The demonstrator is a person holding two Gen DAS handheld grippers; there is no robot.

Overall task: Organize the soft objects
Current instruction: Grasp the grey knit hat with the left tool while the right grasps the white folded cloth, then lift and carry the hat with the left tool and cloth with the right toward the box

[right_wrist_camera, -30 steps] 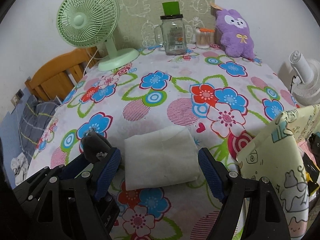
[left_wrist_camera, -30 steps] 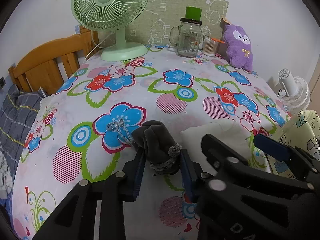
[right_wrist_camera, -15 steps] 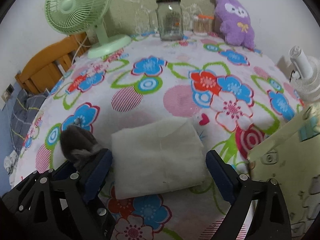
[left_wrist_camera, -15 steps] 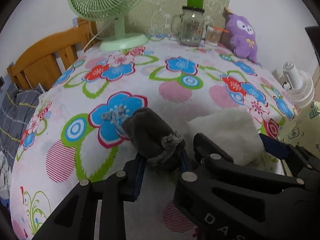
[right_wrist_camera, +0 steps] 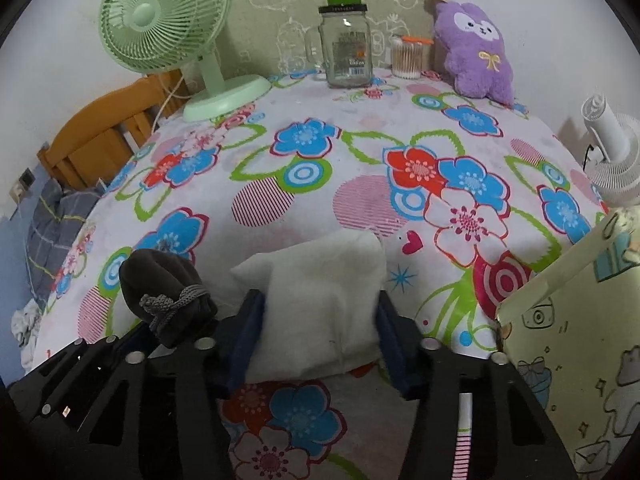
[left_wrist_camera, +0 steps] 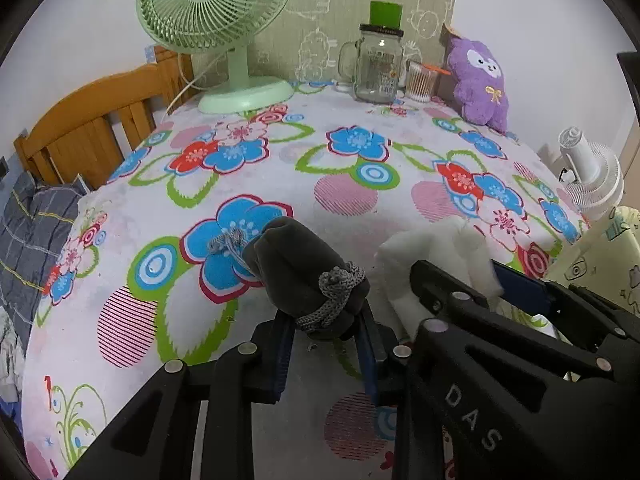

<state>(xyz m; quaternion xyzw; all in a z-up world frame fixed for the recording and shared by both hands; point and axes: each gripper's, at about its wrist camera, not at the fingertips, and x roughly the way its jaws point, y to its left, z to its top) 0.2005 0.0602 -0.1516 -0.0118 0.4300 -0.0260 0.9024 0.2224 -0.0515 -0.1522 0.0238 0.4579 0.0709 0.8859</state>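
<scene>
floral tablecloth [left_wrist_camera: 344, 200] by a wall | grey drawstring pouch [left_wrist_camera: 304, 276] near front edge, white folded cloth [right_wrist_camera: 324, 300] just beside it | both grippers angled downward | left gripper [left_wrist_camera: 324, 344] closing, pinching pouch | right gripper [right_wrist_camera: 320, 336] closing, pads against bunched cloth

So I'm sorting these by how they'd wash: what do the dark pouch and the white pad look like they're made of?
The dark pouch looks like grey velvet or suede-like cloth: matte, napped, with a braided grey cord around its neck. The white pad looks like fleecy non-woven or cotton wadding: fuzzy edges, and it buckles between the closing right gripper pads. Neither fibre can be told for certain.
</scene>
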